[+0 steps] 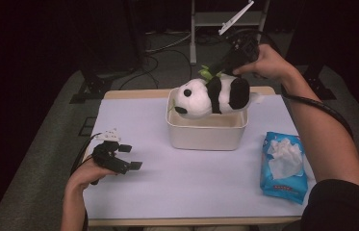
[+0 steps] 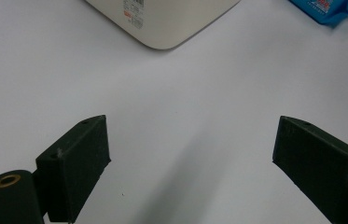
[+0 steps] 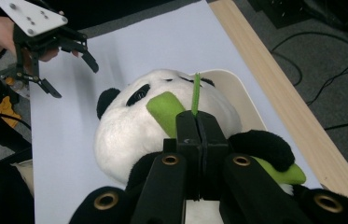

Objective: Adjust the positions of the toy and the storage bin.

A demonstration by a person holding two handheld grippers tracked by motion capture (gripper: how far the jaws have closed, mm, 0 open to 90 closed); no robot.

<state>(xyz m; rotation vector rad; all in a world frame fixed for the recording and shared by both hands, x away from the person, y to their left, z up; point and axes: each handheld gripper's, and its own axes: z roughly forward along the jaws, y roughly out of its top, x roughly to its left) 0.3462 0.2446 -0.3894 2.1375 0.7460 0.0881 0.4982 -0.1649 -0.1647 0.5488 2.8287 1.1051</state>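
A black and white plush panda (image 1: 211, 96) hangs tilted over the cream bin (image 1: 206, 134), its head toward the left and partly above the bin's rim. My right gripper (image 1: 215, 71) comes down from the far side, shut on the green bamboo sprig (image 1: 207, 73) sewn to the panda. In the right gripper view the jaws (image 3: 199, 121) are pressed together, a thin green stem (image 3: 195, 93) sticks out between them, and the panda (image 3: 129, 140) lies beneath. My left gripper (image 1: 131, 156) rests low at the table's left, open with nothing between its fingers (image 2: 190, 154).
A blue pack of wet wipes (image 1: 283, 166) lies at the right of the white table cover (image 1: 191, 178). The bin's corner (image 2: 162, 23) and the wipes pack (image 2: 325, 9) lie beyond the left jaws. Cables and stand legs cross the floor behind the table.
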